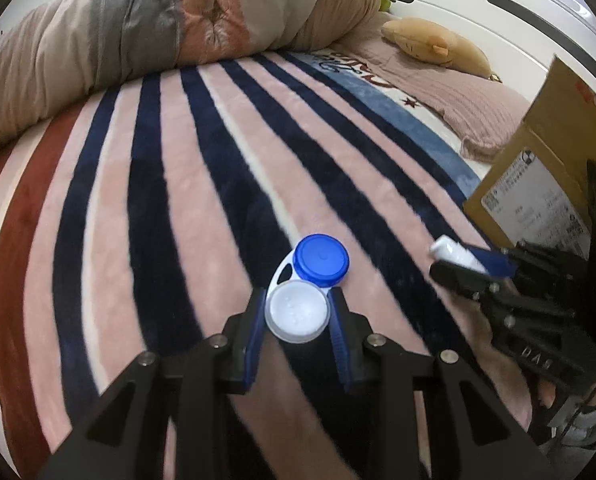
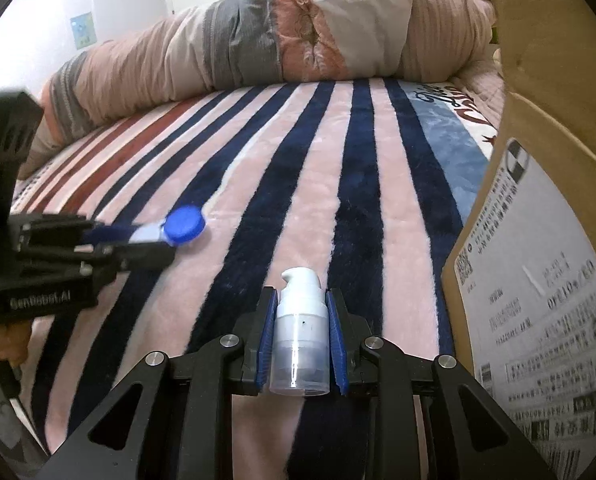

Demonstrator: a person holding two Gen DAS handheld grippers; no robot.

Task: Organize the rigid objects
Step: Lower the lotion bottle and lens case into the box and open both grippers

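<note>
My left gripper (image 1: 298, 300) is shut on a contact lens case (image 1: 306, 284) with one white cap and one blue cap; the white cap sits between the blue pads. It is held above the striped blanket. The case also shows in the right wrist view (image 2: 184, 226), at the tip of the left gripper (image 2: 154, 240). My right gripper (image 2: 301, 300) is shut on a small white pump bottle (image 2: 300, 328), nozzle pointing away. The bottle's tip shows in the left wrist view (image 1: 454, 252), held by the right gripper (image 1: 470, 266) close to the cardboard box (image 1: 546, 168).
A pink, navy and red striped blanket (image 1: 178, 200) covers the bed. A rolled duvet (image 1: 158, 20) lies at the back. A plush toy (image 1: 438, 44) and a pink pillow (image 1: 482, 112) lie at the back right. The cardboard box with a shipping label (image 2: 538, 280) stands at the right.
</note>
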